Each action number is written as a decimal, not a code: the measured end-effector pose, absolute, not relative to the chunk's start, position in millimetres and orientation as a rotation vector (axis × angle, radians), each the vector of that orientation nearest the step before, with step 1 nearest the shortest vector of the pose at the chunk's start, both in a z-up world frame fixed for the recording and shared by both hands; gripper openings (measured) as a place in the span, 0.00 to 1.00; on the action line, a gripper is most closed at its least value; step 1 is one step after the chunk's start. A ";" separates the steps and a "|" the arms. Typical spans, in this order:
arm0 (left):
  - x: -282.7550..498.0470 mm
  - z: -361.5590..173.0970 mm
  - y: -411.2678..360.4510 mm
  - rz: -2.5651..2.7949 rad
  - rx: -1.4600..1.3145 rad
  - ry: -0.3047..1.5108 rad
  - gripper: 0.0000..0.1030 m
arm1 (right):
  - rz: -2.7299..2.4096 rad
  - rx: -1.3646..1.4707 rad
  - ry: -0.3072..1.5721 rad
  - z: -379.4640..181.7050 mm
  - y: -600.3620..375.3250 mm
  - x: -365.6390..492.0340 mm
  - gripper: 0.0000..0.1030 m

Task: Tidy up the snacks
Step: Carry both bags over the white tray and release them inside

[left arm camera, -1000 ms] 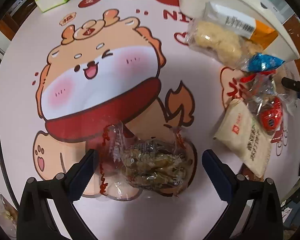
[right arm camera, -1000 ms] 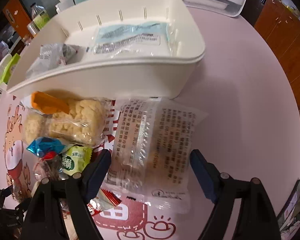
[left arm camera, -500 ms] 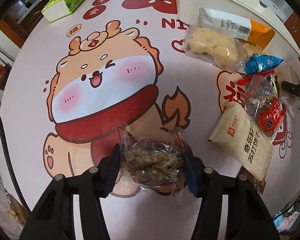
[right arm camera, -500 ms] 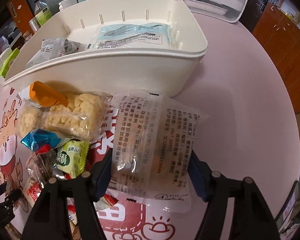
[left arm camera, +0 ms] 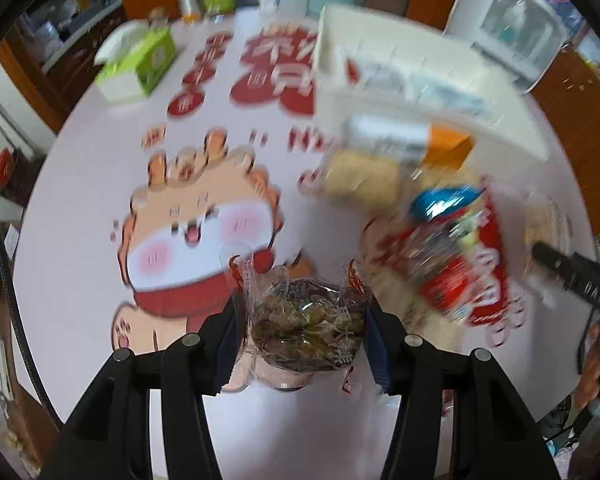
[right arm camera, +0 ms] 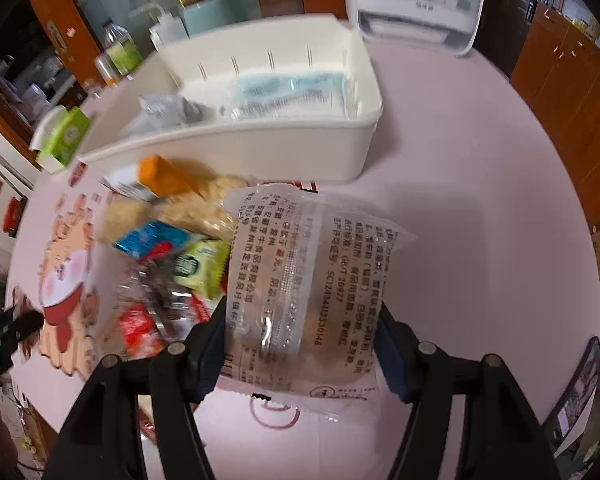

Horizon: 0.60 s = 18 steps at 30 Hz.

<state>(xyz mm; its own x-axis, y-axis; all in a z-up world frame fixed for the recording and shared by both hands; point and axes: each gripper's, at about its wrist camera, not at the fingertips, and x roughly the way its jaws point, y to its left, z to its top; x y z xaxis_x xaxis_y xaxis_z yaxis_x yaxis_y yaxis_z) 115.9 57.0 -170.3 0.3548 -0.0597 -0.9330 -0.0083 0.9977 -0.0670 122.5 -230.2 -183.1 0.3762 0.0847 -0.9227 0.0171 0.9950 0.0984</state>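
My left gripper (left arm camera: 302, 330) is shut on a clear packet of brown snacks (left arm camera: 306, 320) and holds it lifted above the cartoon tablecloth. My right gripper (right arm camera: 300, 340) is shut on a clear printed biscuit packet (right arm camera: 308, 280), also lifted. A white storage bin (right arm camera: 268, 148) stands beyond, holding a pale blue packet (right arm camera: 284, 88) and a grey packet (right arm camera: 160, 112); it also shows in the left wrist view (left arm camera: 404, 92). Loose snacks lie in a pile (right arm camera: 168, 248) in front of the bin, blurred in the left wrist view (left arm camera: 432, 216).
A green tissue box (left arm camera: 138, 64) sits at the far left of the round table. A white appliance (right arm camera: 420, 0) stands behind the bin. Bottles (right arm camera: 116, 56) line the back edge. The right gripper's finger (left arm camera: 572, 276) shows at the right of the left view.
Both grippers closed on their packets and lifted them off the table. The views have tilted up, showing more of the bin and room.
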 end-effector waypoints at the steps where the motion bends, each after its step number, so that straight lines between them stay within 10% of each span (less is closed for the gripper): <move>1: 117.3 -157.1 51.6 -0.044 -0.055 1.181 0.51 | 0.047 0.098 1.172 -176.4 -230.3 121.3 0.64; 18: 201.9 8.6 20.0 -0.130 0.097 0.846 0.51 | 0.137 0.060 0.806 13.2 -233.8 149.4 0.64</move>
<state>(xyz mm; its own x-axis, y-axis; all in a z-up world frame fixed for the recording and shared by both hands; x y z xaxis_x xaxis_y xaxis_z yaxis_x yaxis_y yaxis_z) 201.9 20.0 8.6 0.6561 -0.0764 -0.7508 0.1531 0.9876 0.0334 149.4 -233.8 13.2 0.6841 0.1451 -0.7148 -0.0991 0.9894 0.1060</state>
